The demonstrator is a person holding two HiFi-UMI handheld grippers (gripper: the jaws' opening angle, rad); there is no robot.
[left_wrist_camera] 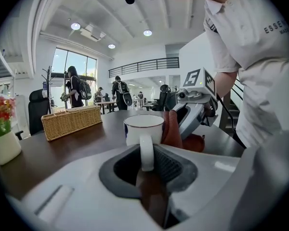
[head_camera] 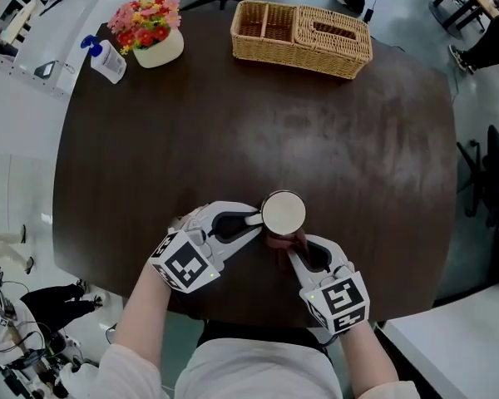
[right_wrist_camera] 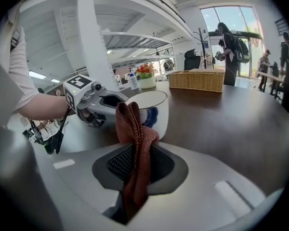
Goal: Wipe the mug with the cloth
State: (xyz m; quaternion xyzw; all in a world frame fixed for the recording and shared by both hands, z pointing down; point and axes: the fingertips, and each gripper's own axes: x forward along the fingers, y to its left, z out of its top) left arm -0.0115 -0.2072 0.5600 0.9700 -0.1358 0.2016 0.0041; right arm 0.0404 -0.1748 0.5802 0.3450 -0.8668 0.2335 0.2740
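A white mug (head_camera: 283, 213) with blue print stands on the dark table near its front edge. My left gripper (head_camera: 254, 220) is shut on the mug's handle (left_wrist_camera: 146, 152), reaching in from the left. My right gripper (head_camera: 293, 248) is shut on a reddish-brown cloth (right_wrist_camera: 135, 153), which presses against the mug's near side (right_wrist_camera: 151, 110). In the left gripper view the cloth (left_wrist_camera: 173, 129) lies against the mug's right side, with the right gripper (left_wrist_camera: 195, 110) behind it.
A wicker basket (head_camera: 301, 37) sits at the table's far edge. A flower pot (head_camera: 152, 32) and a spray bottle (head_camera: 106, 59) stand at the far left. The dark table (head_camera: 249, 131) stretches ahead. People stand far off in the room.
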